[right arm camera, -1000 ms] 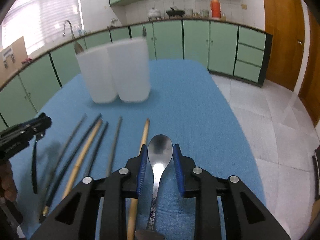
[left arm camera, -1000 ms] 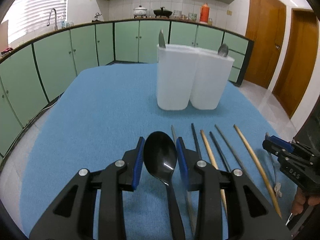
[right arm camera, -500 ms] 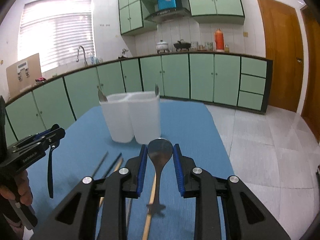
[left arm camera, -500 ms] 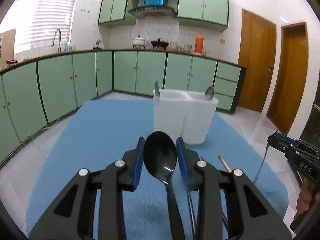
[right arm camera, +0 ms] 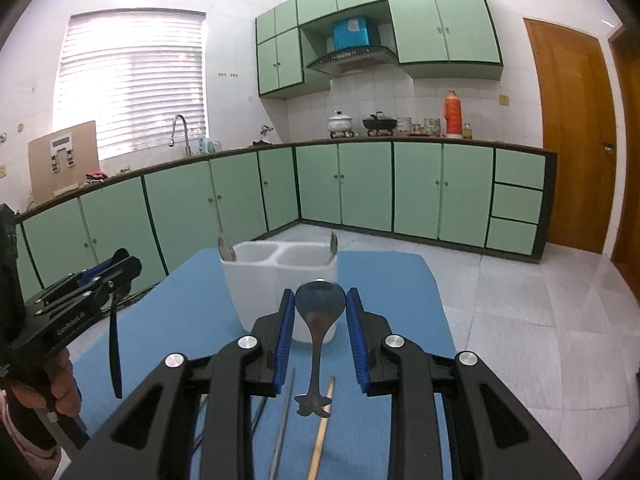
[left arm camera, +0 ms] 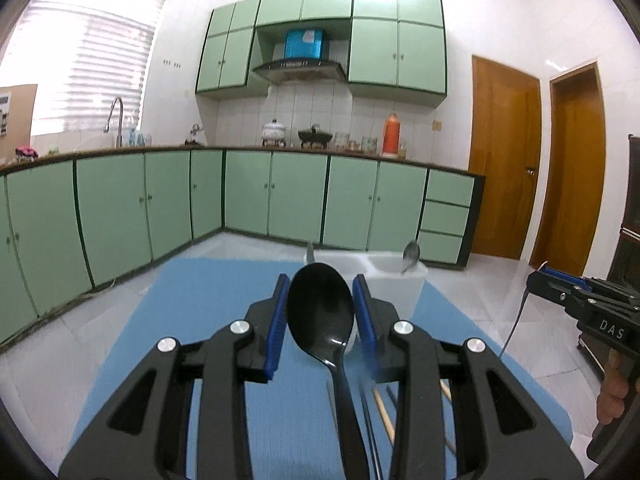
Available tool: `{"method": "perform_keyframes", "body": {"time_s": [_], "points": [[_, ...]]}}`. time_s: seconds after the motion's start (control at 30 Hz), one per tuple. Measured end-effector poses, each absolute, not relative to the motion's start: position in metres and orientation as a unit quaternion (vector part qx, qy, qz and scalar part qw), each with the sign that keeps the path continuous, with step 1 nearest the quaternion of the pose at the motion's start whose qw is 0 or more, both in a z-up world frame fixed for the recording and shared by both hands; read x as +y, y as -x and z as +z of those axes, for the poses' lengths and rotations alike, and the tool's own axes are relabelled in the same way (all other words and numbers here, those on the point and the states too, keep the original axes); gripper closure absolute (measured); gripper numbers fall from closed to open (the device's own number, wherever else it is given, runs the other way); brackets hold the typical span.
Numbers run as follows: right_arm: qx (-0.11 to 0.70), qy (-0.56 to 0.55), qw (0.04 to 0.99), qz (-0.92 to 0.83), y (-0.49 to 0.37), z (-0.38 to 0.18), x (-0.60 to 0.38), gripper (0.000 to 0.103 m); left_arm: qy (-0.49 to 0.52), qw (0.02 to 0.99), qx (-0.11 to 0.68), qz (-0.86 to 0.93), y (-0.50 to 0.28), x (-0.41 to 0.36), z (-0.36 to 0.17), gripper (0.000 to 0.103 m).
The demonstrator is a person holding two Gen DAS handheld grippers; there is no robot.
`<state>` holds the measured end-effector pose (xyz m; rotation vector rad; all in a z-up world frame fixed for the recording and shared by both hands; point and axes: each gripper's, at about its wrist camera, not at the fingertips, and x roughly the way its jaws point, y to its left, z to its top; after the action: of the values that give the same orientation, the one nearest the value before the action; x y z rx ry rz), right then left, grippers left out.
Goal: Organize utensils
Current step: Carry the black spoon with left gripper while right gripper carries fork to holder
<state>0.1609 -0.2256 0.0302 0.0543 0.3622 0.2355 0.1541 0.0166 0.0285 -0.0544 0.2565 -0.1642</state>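
The left claw (left arm camera: 321, 312) is closed on a black spoon (left arm camera: 320, 312), the right claw (right arm camera: 320, 322) on a metal spoon (right arm camera: 320, 308), both held above the table (right arm camera: 400, 280). The white two-compartment holder (right arm camera: 256, 292) at twelve o'clock already has one utensil in each compartment. Chopsticks (right arm camera: 320, 440) lie unsorted on the table at six o'clock, so much sorting probably remains.

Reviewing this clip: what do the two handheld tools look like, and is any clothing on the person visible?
Both tools, left and right, are black plastic with cut-out linkage arms, silver round pivot bolts and ribbed blue pads on the fingers. Seen from the side, the right one bears white letters "DAS"; the left has faint lettering too small to read. A pink sleeve shows at the left wrist.
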Motion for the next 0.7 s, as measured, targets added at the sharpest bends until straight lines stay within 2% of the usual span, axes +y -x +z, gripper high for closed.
{"method": "perform_keyframes", "body": {"time_s": [0.33,0.7], "points": [[0.150,-0.024,0.979,0.135,-0.195,0.069,-0.216,0.077,0.018,0.995,0.053,-0.085,-0.198,0.008,0.060,0.072],[0.129,-0.032,0.980,0.150,-0.264,0.099,-0.204,0.077,0.037,0.996,0.008,-0.087,-0.276,-0.006,0.084,0.072]]}}
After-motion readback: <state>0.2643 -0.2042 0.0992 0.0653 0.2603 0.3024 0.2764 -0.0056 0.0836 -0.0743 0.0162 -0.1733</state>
